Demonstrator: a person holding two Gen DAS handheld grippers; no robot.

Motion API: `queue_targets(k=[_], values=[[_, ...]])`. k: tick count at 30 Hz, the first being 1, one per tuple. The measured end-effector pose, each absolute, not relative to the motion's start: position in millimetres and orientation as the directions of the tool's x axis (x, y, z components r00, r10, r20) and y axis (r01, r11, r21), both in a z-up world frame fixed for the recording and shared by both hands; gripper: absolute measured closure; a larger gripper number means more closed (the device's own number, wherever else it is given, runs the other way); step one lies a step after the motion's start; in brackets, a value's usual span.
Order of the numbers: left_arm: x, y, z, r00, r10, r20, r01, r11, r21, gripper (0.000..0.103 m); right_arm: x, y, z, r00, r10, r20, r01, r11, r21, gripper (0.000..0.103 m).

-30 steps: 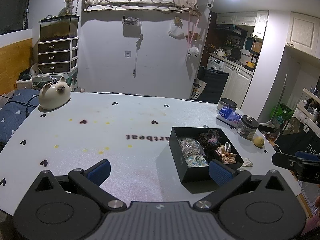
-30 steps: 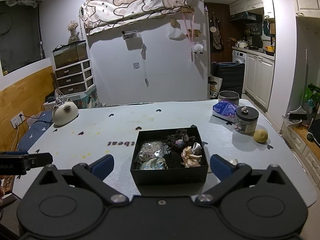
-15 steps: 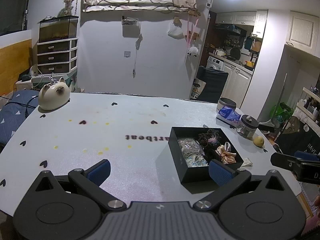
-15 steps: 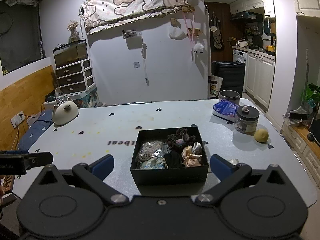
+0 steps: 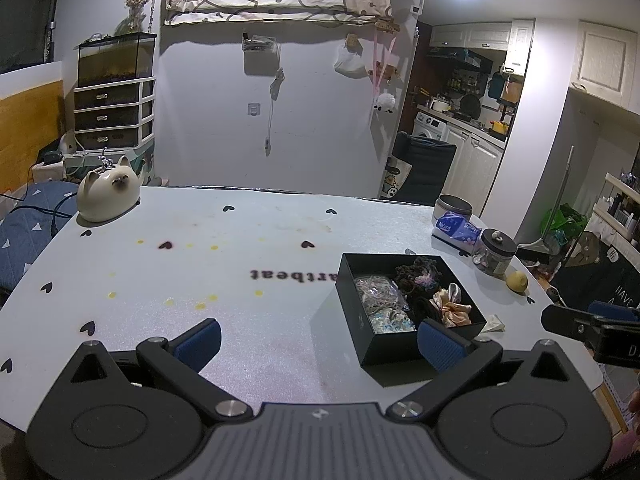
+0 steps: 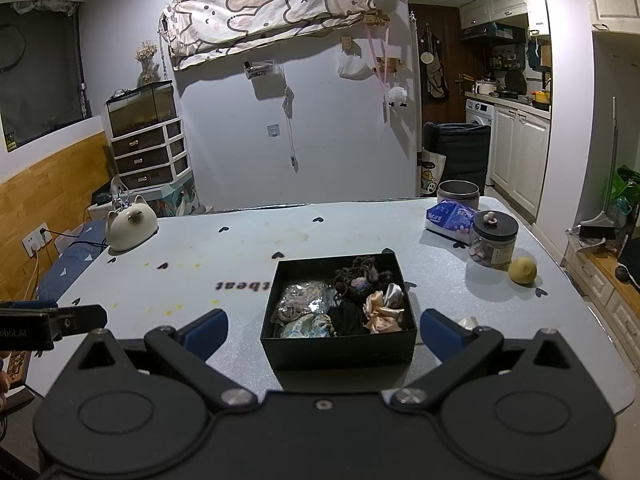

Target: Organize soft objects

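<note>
Box (image 6: 338, 344) of soft hair ties: on worktop (image 5: 240, 280) near its front edge, between my right gripper (image 6: 322, 330)'s spread, empty fingers. Left gripper (image 5: 318, 338) likewise released, over bare worktop left of box.

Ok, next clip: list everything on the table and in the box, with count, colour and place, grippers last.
table: one, pale grey with dark hearts.
black box: one, open, centre-right of the table.
hair ties: several, dark, peach satin, pale; in the box.
cat figurine: one, cream, far left.
tin: one, grey, far right.
tissue pack: one, blue-white, by the tin.
jar: one, clear, black lid.
yellow round object: one, beside the jar.
left gripper: open, empty.
right gripper: open, empty, facing the box.
</note>
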State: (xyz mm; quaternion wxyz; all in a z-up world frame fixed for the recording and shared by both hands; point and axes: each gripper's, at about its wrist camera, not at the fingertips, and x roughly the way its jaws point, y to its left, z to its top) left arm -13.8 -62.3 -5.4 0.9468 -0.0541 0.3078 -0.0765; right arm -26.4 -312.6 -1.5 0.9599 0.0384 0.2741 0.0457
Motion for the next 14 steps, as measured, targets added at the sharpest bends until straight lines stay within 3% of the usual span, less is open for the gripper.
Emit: queue_targets(k=[14], values=[[-14.1, -63.1, -5.2, 0.799, -0.178, -0.574, 0.113, 0.983, -0.148, 0.0, -26.5, -312.4, -2.4, 0.846, 0.108, -0.522, -0.066, 0.993, 0.099, 0.0]])
